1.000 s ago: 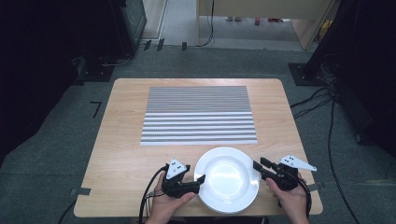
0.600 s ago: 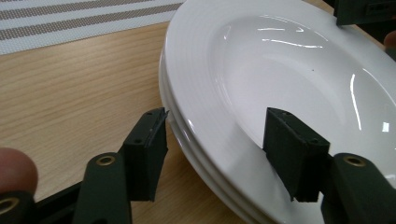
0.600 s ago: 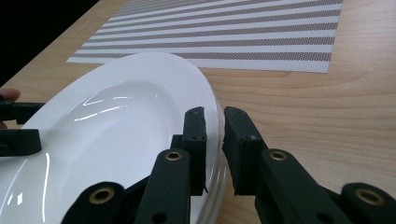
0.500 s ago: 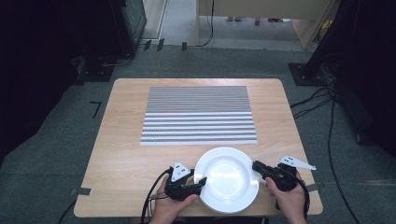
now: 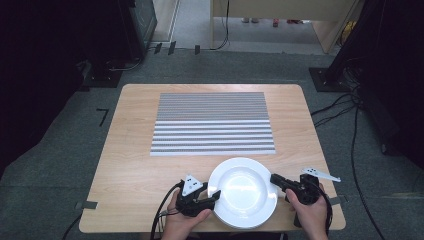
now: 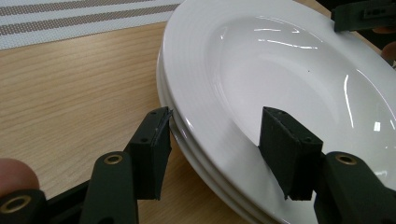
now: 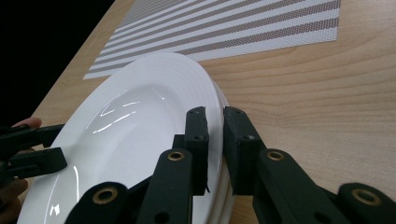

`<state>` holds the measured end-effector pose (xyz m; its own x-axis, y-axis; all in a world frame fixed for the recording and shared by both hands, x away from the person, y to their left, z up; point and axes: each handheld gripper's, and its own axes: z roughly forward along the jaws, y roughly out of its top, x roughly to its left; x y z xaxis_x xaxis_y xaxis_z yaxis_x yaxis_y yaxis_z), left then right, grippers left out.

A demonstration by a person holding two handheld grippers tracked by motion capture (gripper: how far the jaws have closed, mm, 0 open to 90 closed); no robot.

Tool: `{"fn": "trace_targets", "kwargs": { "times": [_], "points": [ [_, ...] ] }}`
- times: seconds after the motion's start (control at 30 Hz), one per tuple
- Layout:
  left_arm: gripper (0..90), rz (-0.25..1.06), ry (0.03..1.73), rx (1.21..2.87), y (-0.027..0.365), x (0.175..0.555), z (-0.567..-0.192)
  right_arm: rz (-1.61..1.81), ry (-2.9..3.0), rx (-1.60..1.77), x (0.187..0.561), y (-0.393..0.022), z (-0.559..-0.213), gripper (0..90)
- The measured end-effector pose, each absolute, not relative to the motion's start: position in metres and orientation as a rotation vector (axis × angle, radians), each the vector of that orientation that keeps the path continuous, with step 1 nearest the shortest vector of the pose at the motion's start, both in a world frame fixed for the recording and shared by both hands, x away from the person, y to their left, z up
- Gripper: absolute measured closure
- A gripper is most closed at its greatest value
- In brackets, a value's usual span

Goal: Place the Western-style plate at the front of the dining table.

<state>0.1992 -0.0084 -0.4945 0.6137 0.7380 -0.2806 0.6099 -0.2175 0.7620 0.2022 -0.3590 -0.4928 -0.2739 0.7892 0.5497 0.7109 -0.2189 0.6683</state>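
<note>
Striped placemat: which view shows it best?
The high view: the whole striped placemat lies flat mid-table beyond the white plates. The left gripper view catches a strip of its edge; the right gripper view shows most of it at a slant.

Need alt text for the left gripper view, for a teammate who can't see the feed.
The left gripper straddles the near rim of the top white plate of a stack, one of its black fingers outside the rim, the other above the plate's well. Behind lie the wooden table and the edge of a striped placemat.
</note>
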Motion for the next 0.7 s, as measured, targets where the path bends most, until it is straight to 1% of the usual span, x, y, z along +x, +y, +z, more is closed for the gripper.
{"fn": "trace_targets", "kwargs": {
  "times": [0.7],
  "points": [
    [44.5, 0.154, 1.083, 1.899, -0.0067, 0.1992, -0.4964, 1.588, 1.874, 1.859, 0.2017, -0.3605, -0.4951, 82.6]
  ]
}}
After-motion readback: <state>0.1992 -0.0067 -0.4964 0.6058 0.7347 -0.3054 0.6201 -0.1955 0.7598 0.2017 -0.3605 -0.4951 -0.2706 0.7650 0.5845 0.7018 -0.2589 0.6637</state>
